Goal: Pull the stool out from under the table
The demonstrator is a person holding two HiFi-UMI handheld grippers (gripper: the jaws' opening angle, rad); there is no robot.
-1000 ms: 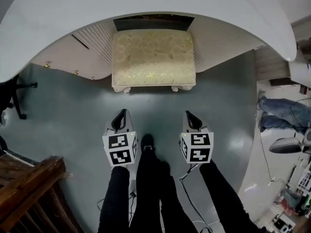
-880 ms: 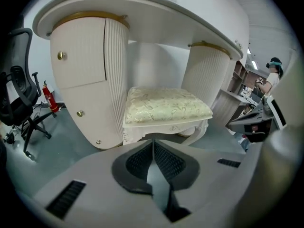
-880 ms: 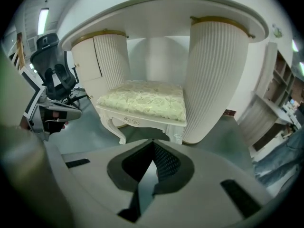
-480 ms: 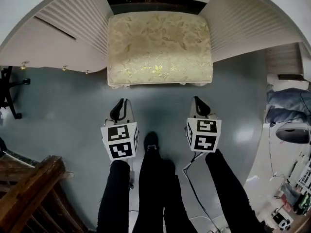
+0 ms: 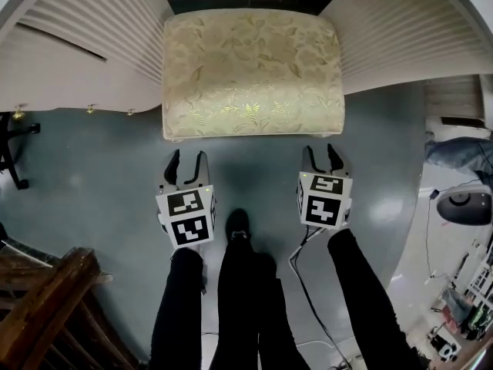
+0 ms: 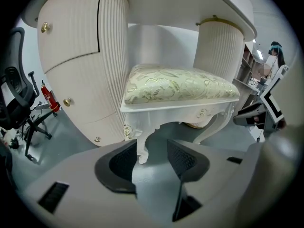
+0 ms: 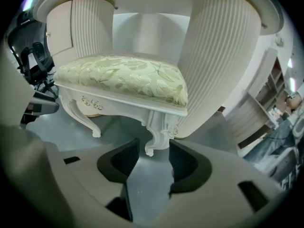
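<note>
Both tongs are opening as we speak; the left tongs [image 5: 187,160] and right tongs [image 5: 321,153] each sit about half wide with nothing gripped, hovering just short of the stool's front edge. The stool [image 5: 252,72] stands on the floor [image 5: 92,156] in the gap between the two ribbed pedestals of the table [image 5: 69,41]; its back half is tucked under the tabletop and its front half sticks out towards you.

Look down each pair and you're lined up nicely; the left front leg [image 6: 142,146] shows in the gap of the left pair, the right front leg [image 7: 155,137] in the gap of the right pair, both apparently just ahead of the tips.

Handling-wise, my guess: carved painted frame, so stiff and not feather-light, but it should slide fine on that smooth floor. The glossy paint looks slippery and the legs taper to skinny curled feet; I'd grab higher up, on the thick knee of each leg just under the seat rail. Skip the cushion; it's soft padding and the fabric will just squish or snag. Pull both sides evenly, or it'll probably twist and clip a pedestal.
</note>
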